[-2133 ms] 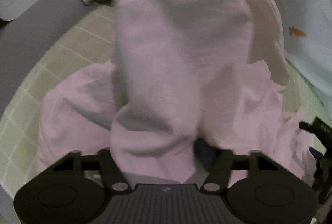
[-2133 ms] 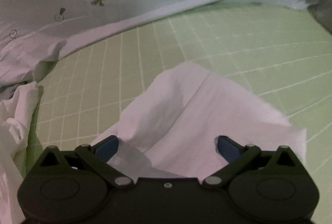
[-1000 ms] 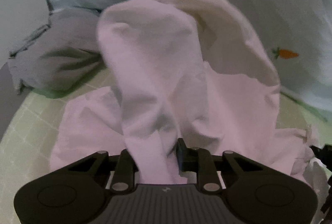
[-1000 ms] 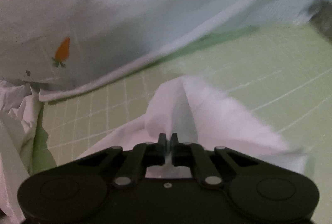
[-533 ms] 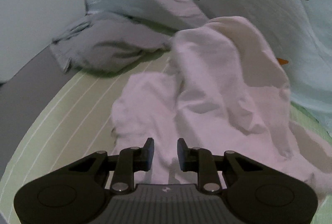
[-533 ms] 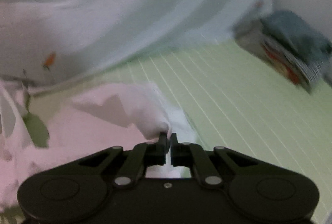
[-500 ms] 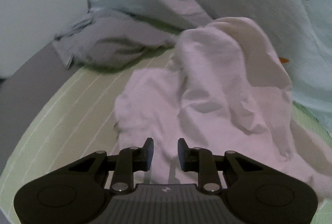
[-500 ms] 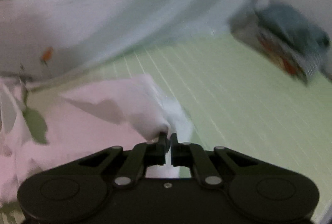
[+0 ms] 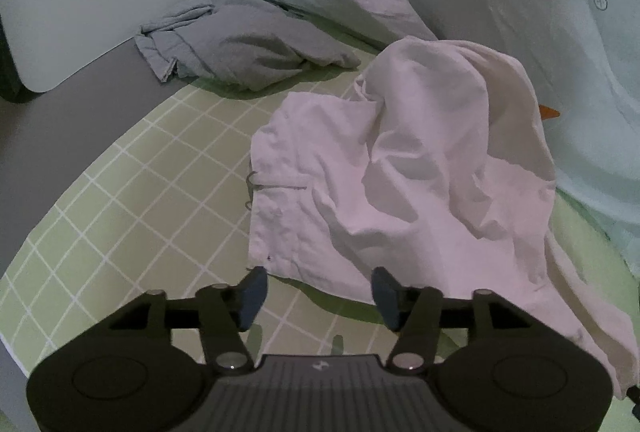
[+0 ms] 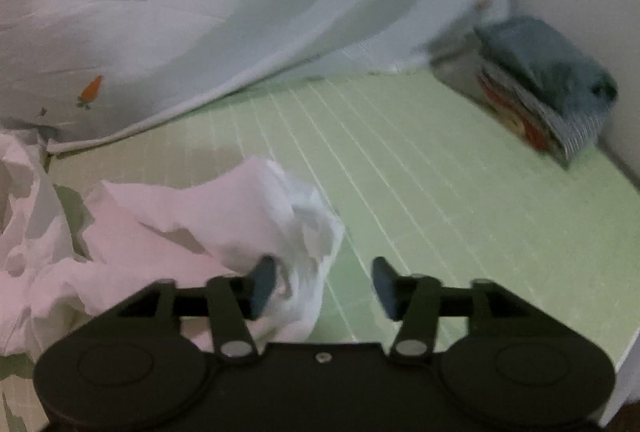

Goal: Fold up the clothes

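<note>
A crumpled white garment (image 9: 400,168) lies on the green checked sheet (image 9: 152,168). In the left wrist view its near hem sits just beyond my left gripper (image 9: 318,292), whose jaws are opening and hold nothing. In the right wrist view a bunched end of the same white garment (image 10: 224,216) lies to the left. My right gripper (image 10: 324,286) is opening too; the cloth's corner brushes the left pad (image 10: 264,282) and hangs loose between the jaws, not pinched.
A grey garment (image 9: 240,48) is heaped at the back left by a pale wall. A light blue carrot-print quilt (image 10: 200,12) runs along the back. A stack of folded clothes (image 10: 544,92) sits in the far right corner. The bed edge drops off at right.
Both grippers have let go of the white garment and spread their jaws. The cloth has dropped onto the sheet, and both views have shifted sideways from a second ago.
</note>
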Demonstrator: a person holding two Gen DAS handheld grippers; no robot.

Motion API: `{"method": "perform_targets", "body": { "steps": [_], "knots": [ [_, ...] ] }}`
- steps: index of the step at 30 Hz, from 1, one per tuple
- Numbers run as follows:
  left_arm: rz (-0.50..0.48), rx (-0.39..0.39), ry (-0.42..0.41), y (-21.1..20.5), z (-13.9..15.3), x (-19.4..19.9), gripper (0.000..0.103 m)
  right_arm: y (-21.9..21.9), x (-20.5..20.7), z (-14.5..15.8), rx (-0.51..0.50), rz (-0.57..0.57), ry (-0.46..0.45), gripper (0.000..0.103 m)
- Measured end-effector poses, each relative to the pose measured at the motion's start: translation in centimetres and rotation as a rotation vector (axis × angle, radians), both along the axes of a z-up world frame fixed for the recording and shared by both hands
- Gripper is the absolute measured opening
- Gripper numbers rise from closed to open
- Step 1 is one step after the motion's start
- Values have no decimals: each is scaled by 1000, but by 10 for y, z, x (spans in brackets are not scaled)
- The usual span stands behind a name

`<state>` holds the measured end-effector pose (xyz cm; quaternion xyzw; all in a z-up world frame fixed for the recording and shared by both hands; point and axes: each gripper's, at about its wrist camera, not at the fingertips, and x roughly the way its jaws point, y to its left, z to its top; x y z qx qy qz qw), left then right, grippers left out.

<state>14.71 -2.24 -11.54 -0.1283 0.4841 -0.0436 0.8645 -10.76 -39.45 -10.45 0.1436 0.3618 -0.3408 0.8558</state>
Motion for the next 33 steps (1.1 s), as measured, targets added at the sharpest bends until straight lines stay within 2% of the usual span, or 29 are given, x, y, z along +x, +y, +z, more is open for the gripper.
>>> {"method": "perform_targets", "body": {
  "steps": [2, 8, 12, 18, 24, 26, 28, 29, 31, 33],
  "knots": [
    [15, -8, 19, 1, -5, 3, 67, 3, 12, 3, -24, 49, 2, 84],
    [44, -13, 84, 5, -23, 18, 67, 12, 57, 8, -53, 135, -12, 90],
    [43, 5, 101, 2, -30, 37, 71, 23, 90, 16, -87, 196, -41, 99],
    [64, 34, 138, 4, -44, 69, 73, 56, 166, 33, -88, 340, -126, 103],
    [68, 58, 166, 12, -58, 88, 78, 136, 260, 33, -134, 659, -157, 103],
    [65, 52, 179, 14, -63, 92, 80, 168, 292, 22, -214, 729, -137, 103],
    [62, 50, 191, 16, -68, 95, 82, 185, 315, 12, -289, 716, -101, 103],
    [60, 52, 195, 17, -69, 96, 84, 193, 326, 6, -328, 701, -81, 101],
    [56, 55, 201, 17, -72, 98, 84, 201, 339, -2, -398, 642, -50, 84],
    [52, 57, 204, 17, -73, 99, 85, 199, 340, -3, -430, 573, -44, 59]
  ]
}}
